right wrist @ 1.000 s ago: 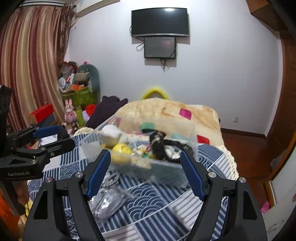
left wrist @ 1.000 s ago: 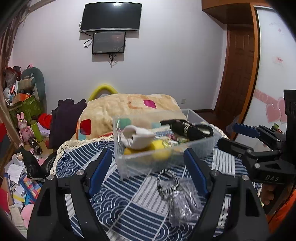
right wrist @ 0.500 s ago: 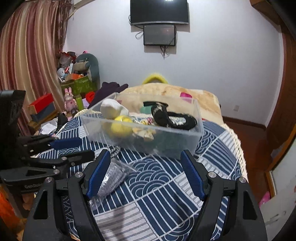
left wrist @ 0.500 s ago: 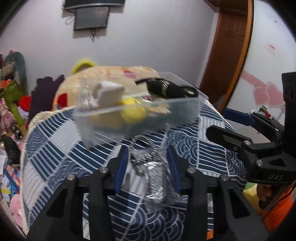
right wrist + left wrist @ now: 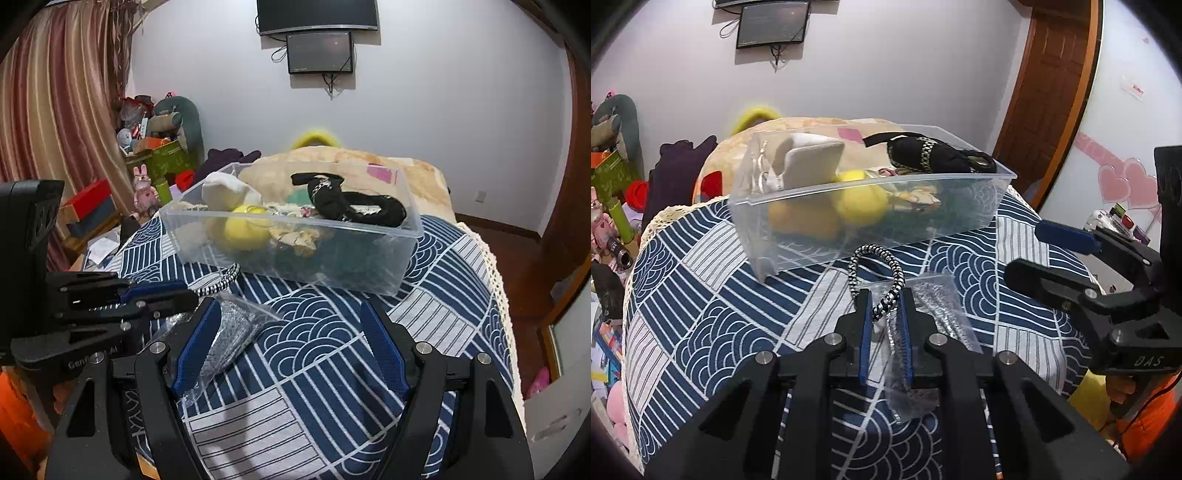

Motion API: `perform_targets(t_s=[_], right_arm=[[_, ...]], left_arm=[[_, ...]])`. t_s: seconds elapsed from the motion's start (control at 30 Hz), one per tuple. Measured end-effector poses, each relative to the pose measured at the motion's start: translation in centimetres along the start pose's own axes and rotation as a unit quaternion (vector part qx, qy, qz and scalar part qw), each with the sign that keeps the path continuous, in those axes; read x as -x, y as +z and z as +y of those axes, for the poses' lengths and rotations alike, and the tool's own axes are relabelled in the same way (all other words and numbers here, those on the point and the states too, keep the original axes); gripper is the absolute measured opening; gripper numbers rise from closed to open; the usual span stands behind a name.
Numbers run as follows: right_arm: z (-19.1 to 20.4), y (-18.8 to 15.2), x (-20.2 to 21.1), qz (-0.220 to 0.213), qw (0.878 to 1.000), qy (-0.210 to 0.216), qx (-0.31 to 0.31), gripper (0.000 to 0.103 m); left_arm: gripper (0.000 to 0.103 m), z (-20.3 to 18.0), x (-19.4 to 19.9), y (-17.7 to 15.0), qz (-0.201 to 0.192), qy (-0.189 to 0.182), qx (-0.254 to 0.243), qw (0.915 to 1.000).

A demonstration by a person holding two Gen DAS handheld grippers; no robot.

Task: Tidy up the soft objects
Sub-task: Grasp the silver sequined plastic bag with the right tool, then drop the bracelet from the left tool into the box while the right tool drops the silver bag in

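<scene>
A clear plastic bin (image 5: 964, 206) (image 5: 369, 258) stands on the blue patterned cloth. It holds a white soft piece (image 5: 809, 162), yellow balls (image 5: 245, 230) and a black strap (image 5: 347, 206). In front of it lies a black-and-white braided cord (image 5: 886, 280) beside a clear bag of silvery stuff (image 5: 934, 314) (image 5: 229, 332). My left gripper (image 5: 884, 299) is shut on the cord's near end. My right gripper (image 5: 291, 310) is open and empty, its left finger over the bag; it also shows at the right of the left wrist view (image 5: 1049, 254).
The cloth-covered table (image 5: 443, 295) drops off at its lace edge on the right. A beige blanket (image 5: 820, 125) lies behind the bin. Toys and boxes (image 5: 155, 158) crowd the left side of the room. A wooden door (image 5: 1045, 92) is at the right.
My left gripper has moved down and forward to the cord and closed its fingers on it. My right gripper has lowered toward the cloth and stays open.
</scene>
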State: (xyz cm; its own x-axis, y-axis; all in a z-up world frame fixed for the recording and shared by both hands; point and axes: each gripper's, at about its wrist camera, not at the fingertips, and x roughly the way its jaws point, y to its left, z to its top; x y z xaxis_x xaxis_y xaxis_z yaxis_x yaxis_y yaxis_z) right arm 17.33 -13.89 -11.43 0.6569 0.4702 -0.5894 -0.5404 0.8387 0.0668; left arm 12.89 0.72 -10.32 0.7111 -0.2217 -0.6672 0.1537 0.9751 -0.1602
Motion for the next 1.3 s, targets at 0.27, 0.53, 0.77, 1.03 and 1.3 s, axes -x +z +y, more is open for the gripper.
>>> perform_targets(t_s=[0.27, 0.53, 0.77, 1.03, 1.3], right_arm=[[1.2, -0.3, -0.8, 0.017, 1.0, 0.019, 0.003, 0.075], [2.8, -0.6, -2.7, 0.051, 0.997, 0.054, 0.004, 0.075], [3.2, -1.4, -4.8, 0.092, 0.992, 0.082, -0.012, 0.075], [3.1, -1.6, -3.9, 0.08, 0.992, 0.097, -0.012, 0.025], [2.3, -0.7, -2.2, 0.041, 0.996, 0.074, -0.014, 0.02]], left_arm=[[0.009, 1.2, 1.3, -0.2, -0.014, 0.011, 0.016, 0.9997], [0.009, 2.8, 3.1, -1.7, -0.014, 0.023, 0.034, 0.9991], [0.009, 3.2, 3.5, -2.5, -0.015, 0.025, 0.041, 0.9987], [0.006, 2.9, 3.0, -2.6, -0.011, 0.02, 0.04, 0.999], [0.006, 2.0, 4.9, -1.3, -0.043, 0.015, 0.027, 0.9986]])
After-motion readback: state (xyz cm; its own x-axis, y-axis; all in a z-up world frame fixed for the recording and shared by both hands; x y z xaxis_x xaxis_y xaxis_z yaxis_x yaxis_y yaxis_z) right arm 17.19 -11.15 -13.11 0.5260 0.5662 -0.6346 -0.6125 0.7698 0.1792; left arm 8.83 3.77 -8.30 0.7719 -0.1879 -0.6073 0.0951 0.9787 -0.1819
